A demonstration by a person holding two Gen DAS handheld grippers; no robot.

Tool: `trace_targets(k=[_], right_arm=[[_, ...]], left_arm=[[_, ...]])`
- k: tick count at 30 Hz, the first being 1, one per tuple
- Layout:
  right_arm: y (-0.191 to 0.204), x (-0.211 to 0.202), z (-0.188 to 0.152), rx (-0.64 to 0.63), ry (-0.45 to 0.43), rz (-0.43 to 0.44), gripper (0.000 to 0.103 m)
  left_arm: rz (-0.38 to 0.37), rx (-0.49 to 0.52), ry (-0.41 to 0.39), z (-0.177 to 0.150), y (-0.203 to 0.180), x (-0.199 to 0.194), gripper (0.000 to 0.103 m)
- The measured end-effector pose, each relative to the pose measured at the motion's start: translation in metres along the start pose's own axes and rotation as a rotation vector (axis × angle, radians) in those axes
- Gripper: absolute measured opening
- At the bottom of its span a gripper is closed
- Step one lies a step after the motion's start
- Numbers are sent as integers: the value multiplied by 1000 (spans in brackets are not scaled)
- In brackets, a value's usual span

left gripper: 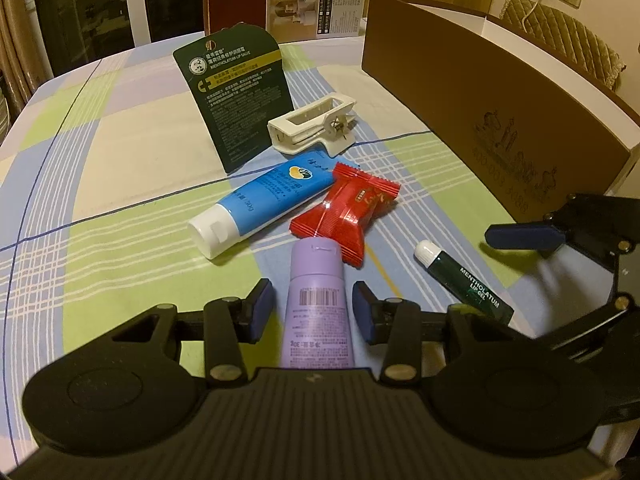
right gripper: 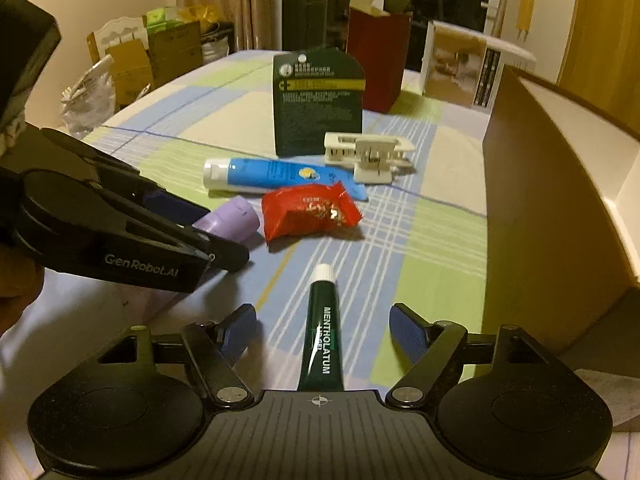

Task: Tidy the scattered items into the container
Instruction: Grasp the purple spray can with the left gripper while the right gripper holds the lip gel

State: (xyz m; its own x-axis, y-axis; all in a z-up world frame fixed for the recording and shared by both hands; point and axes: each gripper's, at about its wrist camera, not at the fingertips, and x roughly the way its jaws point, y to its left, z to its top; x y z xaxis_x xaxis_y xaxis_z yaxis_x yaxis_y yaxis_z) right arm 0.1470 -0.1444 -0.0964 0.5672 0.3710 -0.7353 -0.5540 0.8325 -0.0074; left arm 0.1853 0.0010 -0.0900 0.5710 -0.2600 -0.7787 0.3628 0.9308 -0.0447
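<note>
My left gripper point(left gripper: 314, 306) is open, its jaws on either side of a purple tube point(left gripper: 318, 300) lying on the checked cloth, not touching it. My right gripper point(right gripper: 322, 332) is open around a dark green Mentholatum lip gel tube point(right gripper: 323, 332), also seen in the left wrist view point(left gripper: 464, 280). Beyond lie a red candy packet point(left gripper: 346, 212), a blue tube point(left gripper: 260, 204), a white hair clip point(left gripper: 314, 126) and a green Mentholatum card point(left gripper: 240, 96). The brown open box point(left gripper: 500, 120) stands on the right.
A dark red box point(left gripper: 236, 2) and a white printed box point(left gripper: 316, 2) stand at the table's far edge. Cardboard boxes and bags point(right gripper: 132, 68) sit beyond the table on the left. The right gripper's body point(left gripper: 580, 240) is close beside the brown box.
</note>
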Motion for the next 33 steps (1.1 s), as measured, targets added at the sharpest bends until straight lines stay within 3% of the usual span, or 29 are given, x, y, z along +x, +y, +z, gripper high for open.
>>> trace_targets(k=[3,5,8,14,15,23,33], right_arm=[[-2,3,1,5,2,1,80],[-3,5,3,8,0,5,69],[-4,9,6,8,-5,6,66],[-1,9,9,-1,-8,12,32],[-1,8,9,-3,-8,9,20],[-4,3,8,22,5,-9,18],[3,-31,12,18,-42,-21,18]], left_arm=[[-3,-6,-2,0,1,0,38],[-4,-7,-3,0,1,0,38],[-3,-3,-4,0,0,0,38],[9,15,-2,0,-3,1,34],[8,11,-2,1,-2,1,30],[4,18,-7,3,-6,-2,26],[15,43,-39,4,-12,-30,26]])
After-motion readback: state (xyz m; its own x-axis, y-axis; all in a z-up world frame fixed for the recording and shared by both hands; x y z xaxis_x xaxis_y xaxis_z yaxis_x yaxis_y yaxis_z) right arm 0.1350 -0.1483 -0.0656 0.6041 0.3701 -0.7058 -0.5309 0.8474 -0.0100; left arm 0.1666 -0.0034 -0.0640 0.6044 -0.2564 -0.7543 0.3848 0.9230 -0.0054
